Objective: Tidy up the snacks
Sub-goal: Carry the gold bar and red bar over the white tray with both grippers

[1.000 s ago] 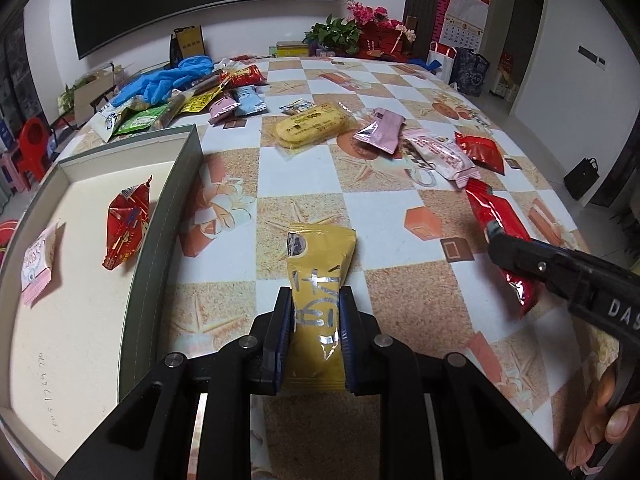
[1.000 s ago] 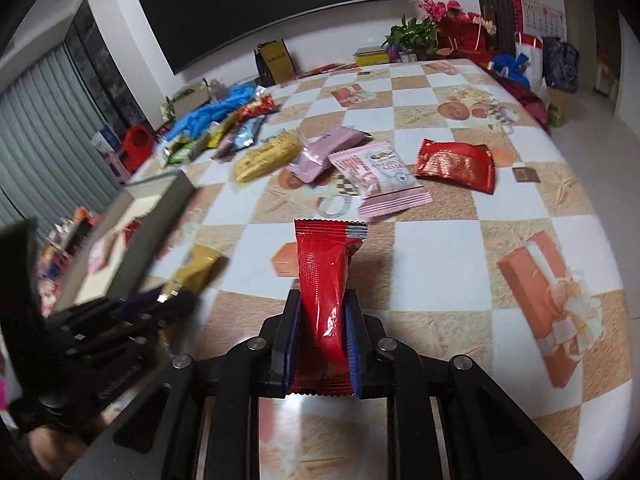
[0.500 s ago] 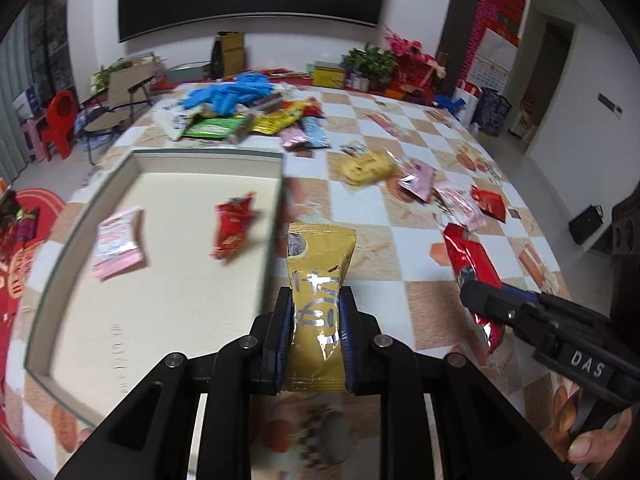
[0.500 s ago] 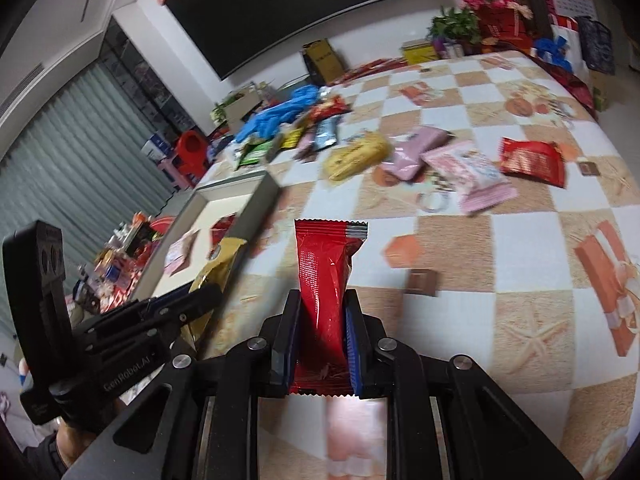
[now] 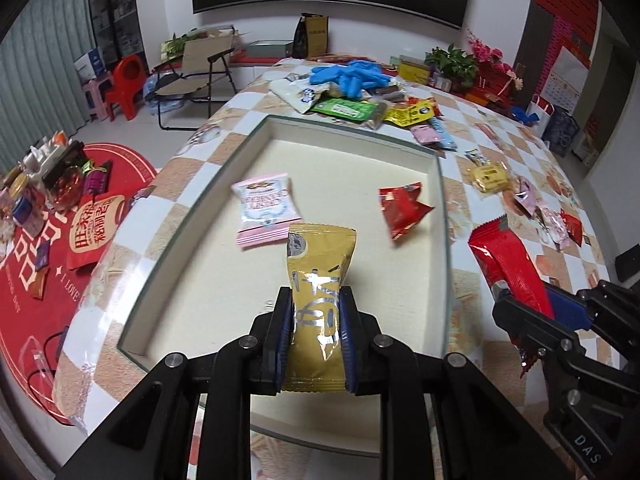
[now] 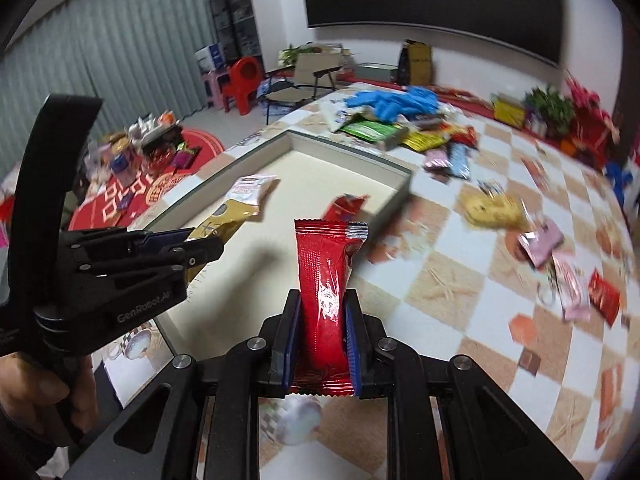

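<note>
Since earlier: both grippers have swung from over the checkered tablecloth (image 5: 516, 152) to the shallow grey-rimmed tray (image 5: 352, 130); the tray now fills the left wrist view.
Left gripper (image 5: 316, 336): pads pressed on a gold foil snack packet (image 5: 318, 276), held upright over the tray's cream floor.
Right gripper (image 6: 322, 340): pinching a long red foil snack packet (image 6: 326, 280), over the tray's near right part, by its right wall.
In the tray: a pink-and-white snack pouch (image 5: 266, 210) and a crumpled red wrapper (image 5: 404, 208), apart from each other.
Hard to make out: the right wrist view is motion-blurred, so the loose snacks on the cloth are smeared; print on the packets is unreadable.
Cut off: the tray's near wall is hidden behind the left gripper's fingers (image 5: 280, 340).
Open room: bare tray floor lies between both packets and the near wall.
Edges: the tray's left wall runs close along the table edge.
</note>
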Available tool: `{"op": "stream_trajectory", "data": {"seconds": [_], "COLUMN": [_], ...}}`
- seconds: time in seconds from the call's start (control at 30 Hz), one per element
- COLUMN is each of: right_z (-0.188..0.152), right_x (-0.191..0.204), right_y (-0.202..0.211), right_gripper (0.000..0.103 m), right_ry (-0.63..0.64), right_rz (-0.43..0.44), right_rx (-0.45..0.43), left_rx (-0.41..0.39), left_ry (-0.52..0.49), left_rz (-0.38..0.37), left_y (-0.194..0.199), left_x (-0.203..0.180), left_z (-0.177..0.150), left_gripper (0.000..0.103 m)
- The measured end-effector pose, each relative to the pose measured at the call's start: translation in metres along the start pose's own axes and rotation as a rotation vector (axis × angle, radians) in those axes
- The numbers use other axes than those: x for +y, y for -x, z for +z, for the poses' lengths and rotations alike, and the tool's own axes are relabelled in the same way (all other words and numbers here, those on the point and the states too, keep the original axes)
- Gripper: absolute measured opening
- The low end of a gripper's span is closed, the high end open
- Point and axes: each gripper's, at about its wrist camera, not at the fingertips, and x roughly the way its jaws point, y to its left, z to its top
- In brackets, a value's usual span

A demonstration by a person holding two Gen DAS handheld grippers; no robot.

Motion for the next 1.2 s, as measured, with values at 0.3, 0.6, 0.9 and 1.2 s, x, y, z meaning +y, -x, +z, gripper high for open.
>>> {"op": "stream_trajectory", "data": {"seconds": [0.3, 0.6, 0.9, 1.2], "right_z": [0.019, 0.027, 0.032, 0.038], "right_x": [0.027, 0.038, 0.044, 0.041], "right_y": [-0.022, -0.033, -0.041, -0.044], "right_gripper": [0.022, 0.022, 0.022, 0.022], "right_ry": [0.088, 0.094, 0.069, 0.034], "right_rz": [-0.027, -0.026, -0.012, -0.005], "right_rx": [0.029, 0.05, 0.057, 0.053], "left_rx": [0.036, 0.061, 0.083, 0.1], "left_ry": [0.01, 0.025, 0.029, 0.028], "left_rz": [0.008, -0.009, -0.015, -0.006], "left_y": [-0.007, -0.014, -0.02, -0.025], "left_x": [0.023, 0.035, 0.042, 0.046], "left_z": [0.003, 0.008, 0.007, 0.012], "left_gripper": [0.024, 0.024, 0.024, 0.024]}}
